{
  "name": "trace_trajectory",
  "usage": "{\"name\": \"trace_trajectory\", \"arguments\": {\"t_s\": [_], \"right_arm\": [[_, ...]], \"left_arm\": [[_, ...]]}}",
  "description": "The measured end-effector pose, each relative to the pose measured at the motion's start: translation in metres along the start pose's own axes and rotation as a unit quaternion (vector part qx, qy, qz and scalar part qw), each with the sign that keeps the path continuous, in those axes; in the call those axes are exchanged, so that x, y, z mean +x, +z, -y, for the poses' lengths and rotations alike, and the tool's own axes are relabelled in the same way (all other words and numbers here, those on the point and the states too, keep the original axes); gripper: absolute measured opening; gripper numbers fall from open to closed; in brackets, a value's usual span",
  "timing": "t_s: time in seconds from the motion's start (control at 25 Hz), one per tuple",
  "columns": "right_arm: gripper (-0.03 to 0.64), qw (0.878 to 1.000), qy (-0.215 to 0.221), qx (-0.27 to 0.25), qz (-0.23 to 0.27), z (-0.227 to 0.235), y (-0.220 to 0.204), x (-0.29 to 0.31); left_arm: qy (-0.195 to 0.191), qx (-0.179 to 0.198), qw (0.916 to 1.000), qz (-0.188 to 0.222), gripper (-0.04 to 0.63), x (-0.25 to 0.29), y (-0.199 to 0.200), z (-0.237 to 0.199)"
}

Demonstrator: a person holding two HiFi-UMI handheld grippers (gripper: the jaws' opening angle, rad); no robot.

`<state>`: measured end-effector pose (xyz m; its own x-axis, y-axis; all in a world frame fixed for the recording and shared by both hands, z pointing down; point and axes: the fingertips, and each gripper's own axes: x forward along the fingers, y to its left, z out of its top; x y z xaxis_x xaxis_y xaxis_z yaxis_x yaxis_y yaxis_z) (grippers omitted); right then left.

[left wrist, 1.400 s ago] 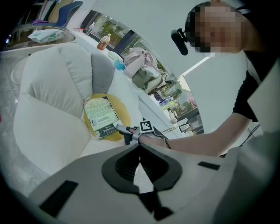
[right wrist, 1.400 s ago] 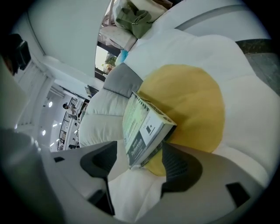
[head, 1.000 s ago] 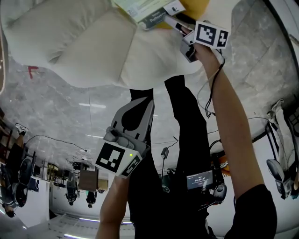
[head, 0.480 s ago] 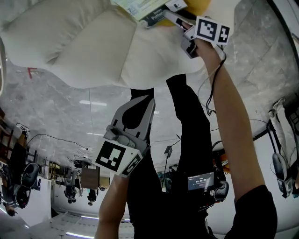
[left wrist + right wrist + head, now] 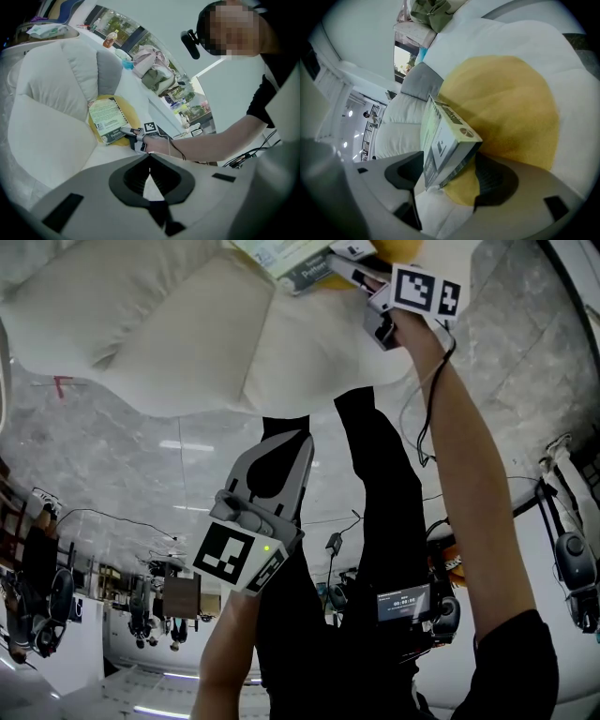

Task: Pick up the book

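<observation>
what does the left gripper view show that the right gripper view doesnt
Only the left gripper view: the left gripper, its jaws together and empty; the person's arm reaching with the right gripper to the book; a bottle beyond the sofa.
Only the right gripper view: the book's corner between the right gripper's jaws, pads against both sides.
Both: the book on a yellow cushion on the white sofa, and a grey cushion.
</observation>
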<state>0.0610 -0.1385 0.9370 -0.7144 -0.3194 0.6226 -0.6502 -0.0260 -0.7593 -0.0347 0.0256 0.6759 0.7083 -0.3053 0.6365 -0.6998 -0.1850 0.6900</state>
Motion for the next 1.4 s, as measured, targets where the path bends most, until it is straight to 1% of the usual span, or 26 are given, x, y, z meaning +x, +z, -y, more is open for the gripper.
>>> {"name": "trace_trajectory", "arguments": {"t_s": [0.2,0.32,0.48,0.68,1.0,1.4], "right_arm": [[0.341,1.0,-0.012,0.006,-0.006,0.004,0.001,-0.003],[0.339,1.0,-0.022,-0.005,0.002,0.001,0.003,-0.006],[0.31,0.999,-0.035,-0.025,0.019,-0.001,0.006,-0.001],[0.286,0.998,-0.047,-0.027,0.028,-0.011,0.007,-0.011],[0.23,0.999,-0.005,0.006,0.044,-0.041,0.022,-0.041],[0.186,0.996,0.043,0.045,0.057,-0.065,0.028,-0.056]], "left_arm": [[0.002,-0.003,1.0,-0.001,0.015,-0.003,-0.004,0.004],[0.002,-0.002,1.0,0.0,0.015,-0.003,-0.004,0.008],[-0.001,-0.001,1.0,-0.001,0.015,0.0,-0.003,0.007],[-0.002,-0.001,1.0,0.003,0.015,-0.001,0.004,0.016],[-0.006,0.001,0.9999,0.01,0.015,-0.003,0.016,0.047],[-0.007,-0.004,0.9997,0.024,0.015,-0.01,0.016,0.061]]}}
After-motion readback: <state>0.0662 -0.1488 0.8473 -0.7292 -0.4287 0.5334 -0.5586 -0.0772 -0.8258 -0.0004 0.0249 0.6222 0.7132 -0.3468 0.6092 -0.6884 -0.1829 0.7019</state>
